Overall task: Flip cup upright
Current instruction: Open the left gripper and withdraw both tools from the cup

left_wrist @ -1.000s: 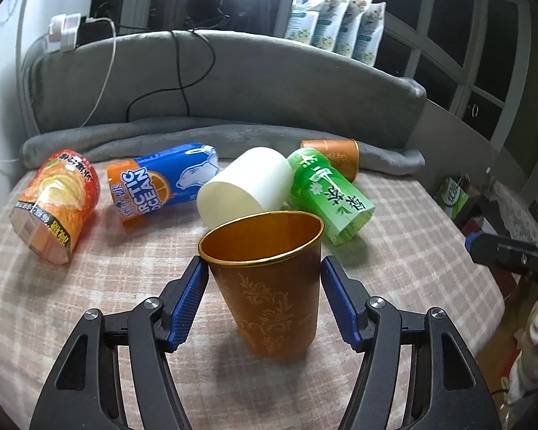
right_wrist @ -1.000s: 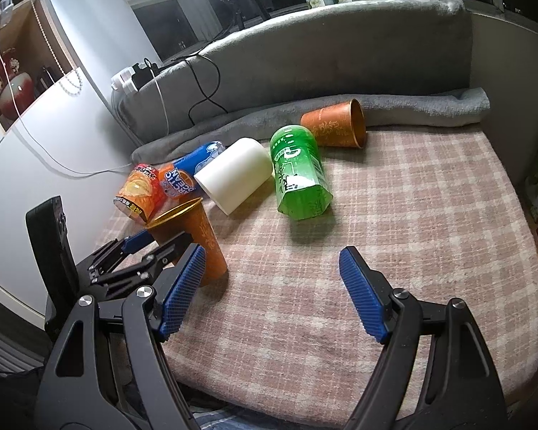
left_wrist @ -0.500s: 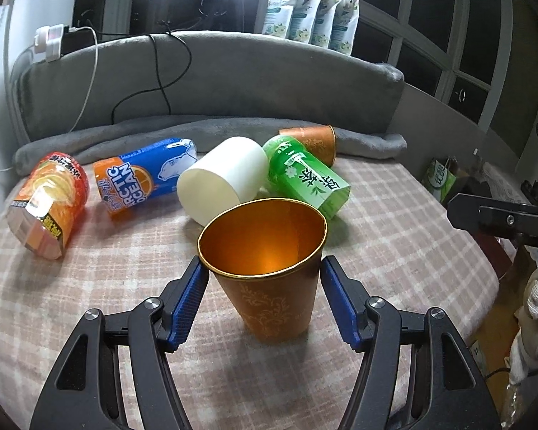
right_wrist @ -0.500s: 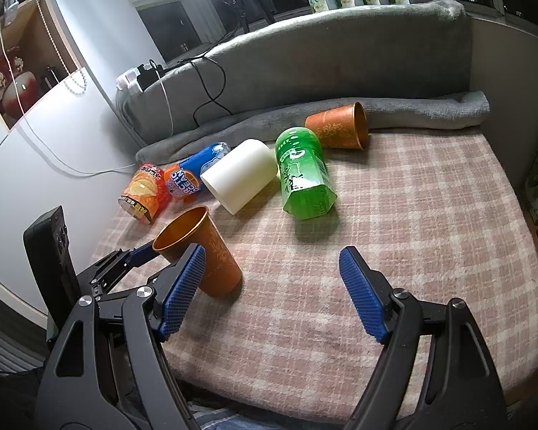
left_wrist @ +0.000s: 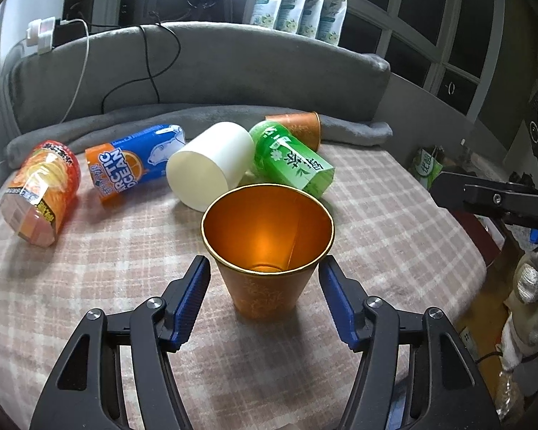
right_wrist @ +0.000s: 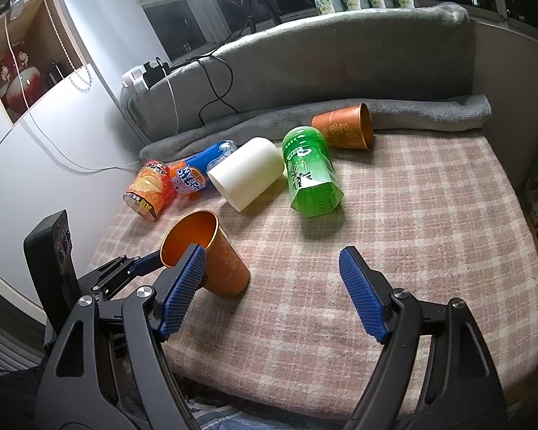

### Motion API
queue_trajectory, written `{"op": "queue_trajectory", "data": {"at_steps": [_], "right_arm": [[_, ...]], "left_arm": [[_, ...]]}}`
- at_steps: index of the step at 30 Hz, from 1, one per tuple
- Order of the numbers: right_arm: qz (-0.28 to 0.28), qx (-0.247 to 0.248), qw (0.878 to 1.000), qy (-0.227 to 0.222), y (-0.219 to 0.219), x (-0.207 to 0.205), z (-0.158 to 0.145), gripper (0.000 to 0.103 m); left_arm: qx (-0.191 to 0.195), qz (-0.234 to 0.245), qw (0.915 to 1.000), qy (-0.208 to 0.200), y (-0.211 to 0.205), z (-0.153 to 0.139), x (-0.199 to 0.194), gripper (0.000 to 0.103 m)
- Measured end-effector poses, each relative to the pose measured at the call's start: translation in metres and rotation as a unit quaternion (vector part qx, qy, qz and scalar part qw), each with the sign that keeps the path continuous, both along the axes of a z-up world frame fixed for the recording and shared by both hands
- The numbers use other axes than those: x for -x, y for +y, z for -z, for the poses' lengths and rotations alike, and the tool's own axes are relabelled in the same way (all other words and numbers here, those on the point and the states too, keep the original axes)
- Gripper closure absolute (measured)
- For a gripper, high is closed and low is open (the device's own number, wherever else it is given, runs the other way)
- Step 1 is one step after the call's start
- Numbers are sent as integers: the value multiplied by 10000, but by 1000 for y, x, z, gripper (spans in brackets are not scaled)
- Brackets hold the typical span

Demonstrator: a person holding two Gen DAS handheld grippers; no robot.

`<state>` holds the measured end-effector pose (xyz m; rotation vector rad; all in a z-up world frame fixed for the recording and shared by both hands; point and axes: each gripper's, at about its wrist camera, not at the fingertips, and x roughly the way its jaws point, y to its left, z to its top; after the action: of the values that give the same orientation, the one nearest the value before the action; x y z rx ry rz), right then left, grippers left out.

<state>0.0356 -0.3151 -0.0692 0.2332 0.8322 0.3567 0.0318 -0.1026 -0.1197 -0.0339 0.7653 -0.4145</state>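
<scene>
At centre frame the orange cup point(left_wrist: 267, 247) stands mouth-up on the plaid bed point(left_wrist: 394, 222), so we hold our left gripper point(left_wrist: 263, 299) spread, clear either side, and our right gripper point(right_wrist: 270, 292) open, empty.

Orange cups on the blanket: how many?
2. One orange cup stands upright between the left gripper fingers; the other cup lies on its side by the grey cushion.

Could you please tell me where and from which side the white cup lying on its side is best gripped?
The white cup lies with its open mouth toward the near left. Probably best to come from above with the right tool, pads across the curved wall mid-body: the green bottle crowds one side.
</scene>
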Motion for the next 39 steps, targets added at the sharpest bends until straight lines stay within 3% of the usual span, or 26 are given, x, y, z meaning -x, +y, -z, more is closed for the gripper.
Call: {"op": "queue_trajectory", "data": {"at_steps": [21, 25, 28, 34, 39], "right_arm": [[145, 799, 9955, -484, 14, 18, -5, 23], [226, 845, 9943, -608, 13, 22, -7, 15], [319, 906, 9929, -707, 12, 25, -9, 15], [674, 941, 9873, -1085, 8, 33, -19, 11], [1032, 979, 9790, -1462, 10, 39, -28, 1]], "left_arm": [[94, 116, 9999, -61, 20, -19, 31, 32], [112, 15, 9998, -178, 28, -27, 37, 26], [105, -102, 9996, -251, 35, -32, 41, 25], [74, -650, 9953, -711, 54, -49, 50, 23], [-72, -1238, 9823, -1403, 69, -70, 61, 22]]}}
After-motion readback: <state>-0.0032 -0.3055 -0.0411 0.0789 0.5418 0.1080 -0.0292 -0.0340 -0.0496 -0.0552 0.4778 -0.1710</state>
